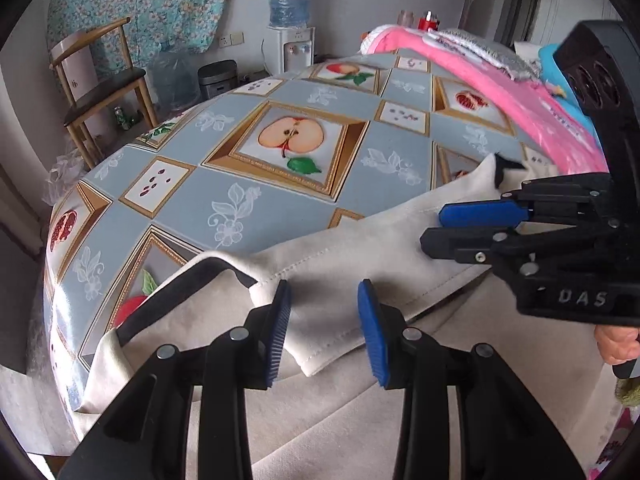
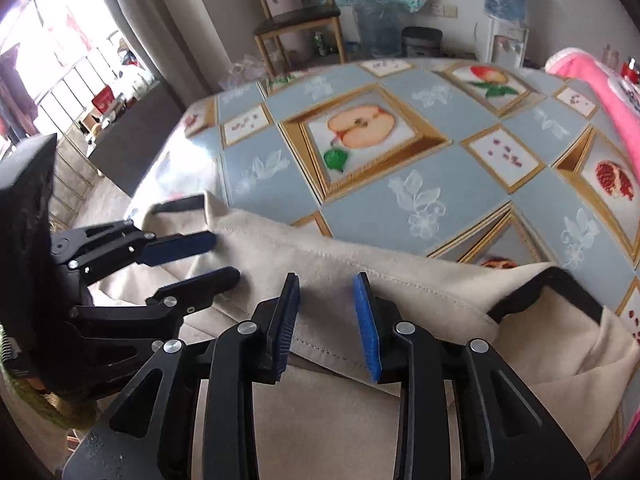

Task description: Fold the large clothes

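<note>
Left wrist view: beyond the jaws spreads a table [image 1: 256, 184] under a grey-blue cloth printed with framed apples, pomegranates and white flowers. Further off stand a wooden chair [image 1: 100, 88], a water dispenser [image 1: 290, 46] carrying a blue bottle, and a floral curtain [image 1: 148, 0] on the wall. To the right of the jaws a pink blanket [image 1: 500, 92] lies heaped on the table. The beige garment [image 1: 360, 248], trimmed in black, lies on the near edge directly beneath both grippers. The left gripper [image 1: 325, 330] hangs released over its stitched hem, nothing pinched. The right gripper [image 2: 326, 326] is likewise parted above the cloth, its pads off the fabric. Its body reads "DAS" [image 1: 582, 298].
</note>
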Action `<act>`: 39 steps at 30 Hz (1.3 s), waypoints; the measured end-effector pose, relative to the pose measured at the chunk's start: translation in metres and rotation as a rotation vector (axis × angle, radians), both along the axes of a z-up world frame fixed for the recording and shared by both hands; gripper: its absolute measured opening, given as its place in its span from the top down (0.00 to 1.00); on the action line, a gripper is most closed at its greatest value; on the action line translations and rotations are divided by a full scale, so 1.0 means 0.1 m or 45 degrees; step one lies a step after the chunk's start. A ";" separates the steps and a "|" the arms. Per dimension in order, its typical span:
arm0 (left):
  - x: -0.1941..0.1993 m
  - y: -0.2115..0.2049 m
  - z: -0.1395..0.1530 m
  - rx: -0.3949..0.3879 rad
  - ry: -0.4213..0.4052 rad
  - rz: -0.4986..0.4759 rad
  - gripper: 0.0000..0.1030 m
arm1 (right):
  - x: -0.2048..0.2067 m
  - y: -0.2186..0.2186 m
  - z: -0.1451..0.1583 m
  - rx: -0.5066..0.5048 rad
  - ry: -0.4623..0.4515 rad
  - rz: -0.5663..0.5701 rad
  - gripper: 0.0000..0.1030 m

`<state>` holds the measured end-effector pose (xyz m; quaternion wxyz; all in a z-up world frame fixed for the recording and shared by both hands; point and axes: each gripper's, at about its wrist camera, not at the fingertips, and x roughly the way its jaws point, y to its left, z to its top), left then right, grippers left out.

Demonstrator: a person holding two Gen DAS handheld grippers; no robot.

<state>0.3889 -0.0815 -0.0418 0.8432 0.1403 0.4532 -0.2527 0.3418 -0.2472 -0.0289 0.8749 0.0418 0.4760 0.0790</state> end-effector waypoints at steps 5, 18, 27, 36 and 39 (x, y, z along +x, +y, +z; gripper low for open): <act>-0.09 -0.04 -0.03 0.085 -0.035 -0.022 0.66 | -0.06 0.02 -0.03 -0.047 -0.007 0.015 0.71; -0.25 -0.06 0.03 0.116 -0.088 -0.062 0.66 | -0.25 -0.01 -0.08 -0.124 0.012 -0.013 0.68; -0.13 0.07 -0.04 0.000 0.056 0.013 0.65 | -0.37 -0.39 -0.03 -0.082 0.020 -0.256 0.53; -0.47 0.29 0.46 -0.104 -0.005 0.098 0.52 | -0.95 -0.48 0.34 0.002 -0.062 -0.302 0.30; -0.85 0.43 0.76 -0.085 -0.055 0.095 0.37 | -1.48 -0.47 0.55 0.016 -0.138 -0.304 0.17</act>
